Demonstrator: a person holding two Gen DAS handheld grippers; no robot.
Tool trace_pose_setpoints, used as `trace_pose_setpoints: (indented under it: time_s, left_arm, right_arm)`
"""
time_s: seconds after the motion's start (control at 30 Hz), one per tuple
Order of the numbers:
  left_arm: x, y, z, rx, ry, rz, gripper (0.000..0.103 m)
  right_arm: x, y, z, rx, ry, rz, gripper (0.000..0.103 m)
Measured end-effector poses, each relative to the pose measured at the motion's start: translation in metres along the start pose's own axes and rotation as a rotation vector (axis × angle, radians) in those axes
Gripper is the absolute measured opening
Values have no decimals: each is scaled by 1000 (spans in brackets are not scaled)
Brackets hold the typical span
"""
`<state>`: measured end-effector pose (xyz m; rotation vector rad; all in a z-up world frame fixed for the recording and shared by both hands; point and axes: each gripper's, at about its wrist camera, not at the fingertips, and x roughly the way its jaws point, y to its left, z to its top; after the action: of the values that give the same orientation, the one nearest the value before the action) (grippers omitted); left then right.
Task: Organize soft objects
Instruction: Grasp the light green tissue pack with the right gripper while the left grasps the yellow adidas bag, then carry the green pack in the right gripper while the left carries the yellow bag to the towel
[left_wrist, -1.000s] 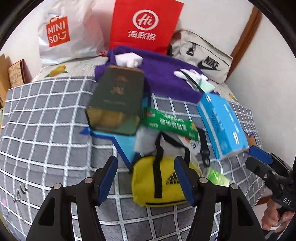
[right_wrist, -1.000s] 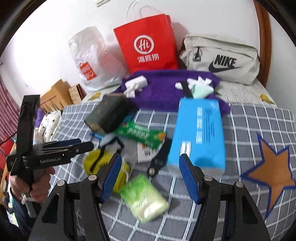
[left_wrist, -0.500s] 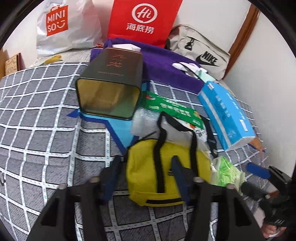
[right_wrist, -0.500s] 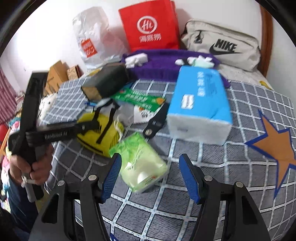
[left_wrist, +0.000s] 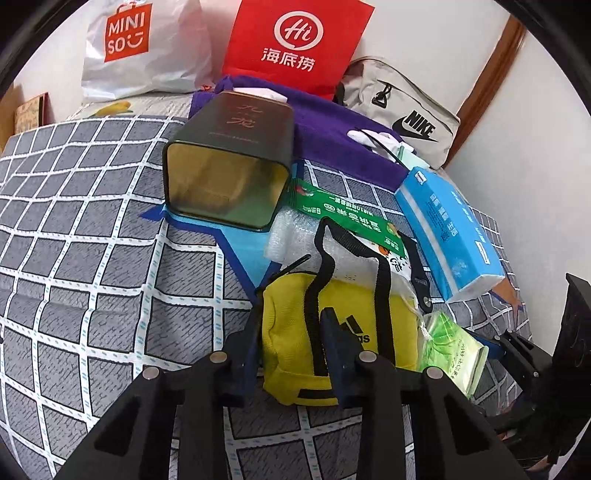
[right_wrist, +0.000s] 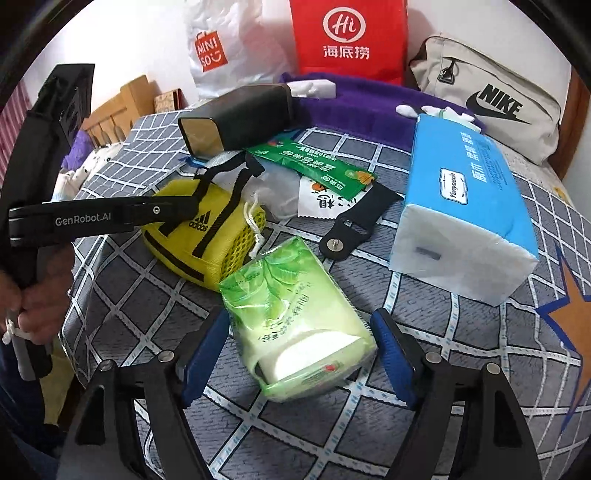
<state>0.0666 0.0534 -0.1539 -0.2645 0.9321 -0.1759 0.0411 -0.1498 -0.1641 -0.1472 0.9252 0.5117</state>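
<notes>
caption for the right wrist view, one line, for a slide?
Right tool opening around a green tissue pack on the checked bedspread; left tool at the yellow bag.

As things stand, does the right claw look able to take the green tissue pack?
Probably yes. The right claw is opening and already straddles the green tissue pack, pads clear of both sides. The yellow bag only touches its far corner.

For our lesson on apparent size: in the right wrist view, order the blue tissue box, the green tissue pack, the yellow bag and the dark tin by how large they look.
1. Blue tissue box
2. Green tissue pack, though it lies nearest the camera, which inflates it
3. Yellow bag, partly hidden by the left gripper
4. Dark tin, farthest away
</notes>
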Motion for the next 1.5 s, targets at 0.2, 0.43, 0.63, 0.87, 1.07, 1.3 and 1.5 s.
trace_pose_setpoints:
  time_s: [0.2,0.43,0.63,0.87,1.07,1.3,1.5]
  left_arm:
    - [0,-1,-5,-6,-51,-1,30]
    - [-1,2,-11,-35,-100,-13,30]
    - [-2,6,-11,-37,-83,-36,30]
    - [-3,6,-7,-25,-49,-46,26]
    - [-29,3,-5,31,-72,-26,23]
    - [-56,12,3,47,-103,-10,13]
    - [-65,19,2,39,-112,-4,13]
  right_arm:
    - [1,3,-10,-28,-48,-16,80]
    - [3,9,-10,-28,-73,-53,82]
    - [-1,4,-9,-5,-84,-71,64]
    - [-17,-1,-6,-3,-82,-74,62]
    - [-40,-10,4,5,-125,-48,62]
    - [-47,-20,23,8,-165,-49,62]
    - [-45,-19,32,2,-176,-30,62]
